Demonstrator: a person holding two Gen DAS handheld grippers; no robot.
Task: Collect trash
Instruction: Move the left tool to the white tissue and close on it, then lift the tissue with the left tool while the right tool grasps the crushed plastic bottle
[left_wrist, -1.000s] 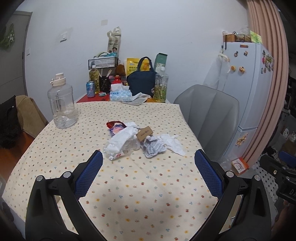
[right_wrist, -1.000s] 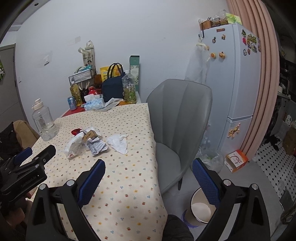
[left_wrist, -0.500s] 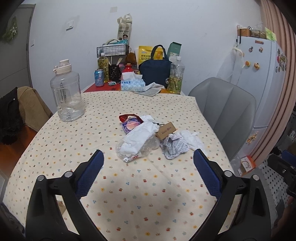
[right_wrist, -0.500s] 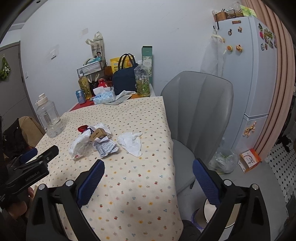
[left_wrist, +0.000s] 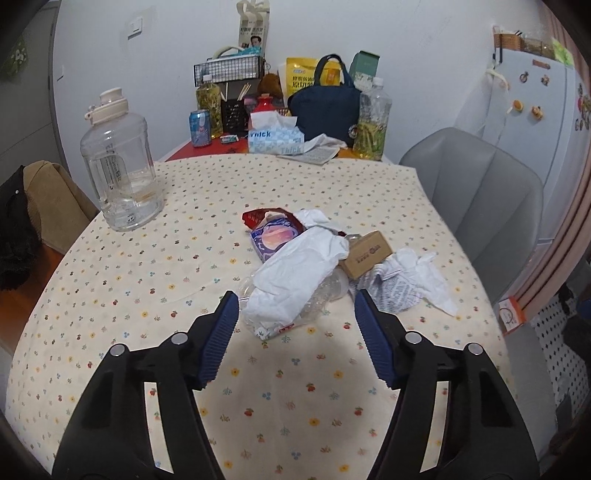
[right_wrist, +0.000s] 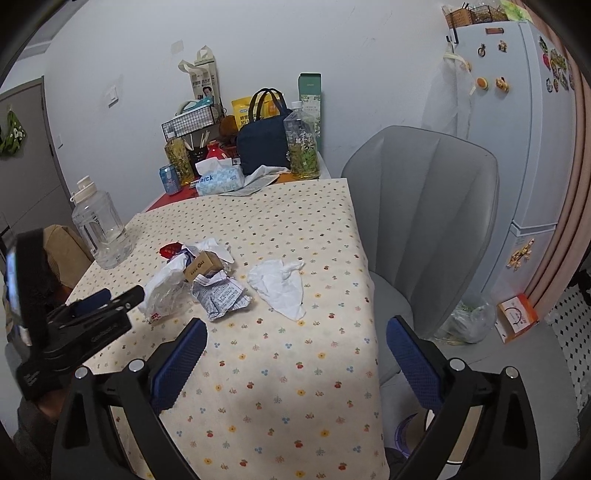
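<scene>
A pile of trash lies mid-table on the flowered tablecloth (left_wrist: 155, 295). In it are a crushed clear bottle draped with white tissue (left_wrist: 295, 277), a small brown carton (left_wrist: 365, 253), crumpled printed paper (left_wrist: 397, 291) and a red wrapper (left_wrist: 264, 218). My left gripper (left_wrist: 295, 299) hovers at the bottle's near end with its jaws closing. The blue pads flank the bottle without pressing on it. In the right wrist view the left gripper (right_wrist: 103, 299) shows beside the pile. My right gripper (right_wrist: 295, 325) is open over the cloth, just short of a loose white tissue (right_wrist: 280, 284), holding nothing.
A big clear water jug (left_wrist: 120, 166) stands at the left. A tissue box (left_wrist: 275, 138), a navy bag (left_wrist: 325, 107), bottles and a can crowd the far end. A grey chair (right_wrist: 417, 221) sits at the right edge, beside a fridge (right_wrist: 524, 129) and a floor bin (right_wrist: 417, 432).
Both grippers have moved forward and down toward the trash pile. The left jaws have narrowed around the bottle's near end. The right jaws stay wide.
</scene>
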